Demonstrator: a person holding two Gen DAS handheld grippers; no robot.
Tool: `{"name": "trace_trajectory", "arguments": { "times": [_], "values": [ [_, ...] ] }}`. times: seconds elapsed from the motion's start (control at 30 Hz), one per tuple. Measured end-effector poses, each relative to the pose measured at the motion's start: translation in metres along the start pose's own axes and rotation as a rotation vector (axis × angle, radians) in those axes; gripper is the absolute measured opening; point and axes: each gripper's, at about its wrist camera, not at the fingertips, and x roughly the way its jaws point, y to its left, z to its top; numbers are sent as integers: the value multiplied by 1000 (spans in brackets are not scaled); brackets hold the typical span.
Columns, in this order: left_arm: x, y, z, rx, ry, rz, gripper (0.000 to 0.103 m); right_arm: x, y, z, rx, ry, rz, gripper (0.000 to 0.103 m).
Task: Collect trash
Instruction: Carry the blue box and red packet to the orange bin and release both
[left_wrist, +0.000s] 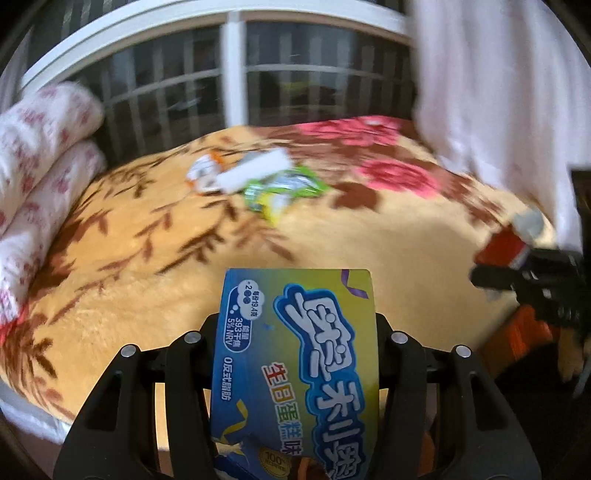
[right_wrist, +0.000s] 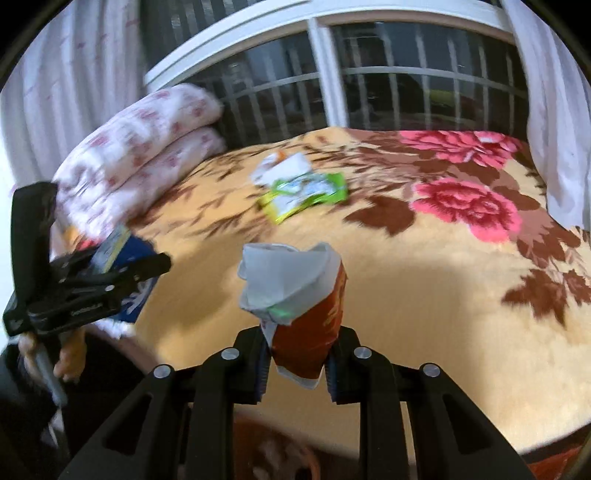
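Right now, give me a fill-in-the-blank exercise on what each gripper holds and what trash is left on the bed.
1. The left gripper is shut on a ____ box.
2. The right gripper is shut on a crumpled ____ wrapper.
3. A green packet still lies on the ____.
4. Folded quilts are stacked beside the ____.

Missing words: blue; red; bed; window

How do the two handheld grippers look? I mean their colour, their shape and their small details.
Both are matte black plastic. The left gripper and the right gripper each have angular linkage arms with cut-out slots and round silver pivot pins. The right gripper's fingers carry ribbed blue pads. No cables or sleeves are visible.
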Motion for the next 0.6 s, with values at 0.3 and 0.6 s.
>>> {"name": "trace_trajectory", "arguments": {
  "times": [0.3, 0.6],
  "values": [
    [6, -33, -82, 154, 204, -139, 52, -5, 38, -65, -139, 199, 83, 25],
    [70, -52, -159, 210, 523, -148, 52, 70, 65, -132, -316, 530, 136, 25]
  ]
}}
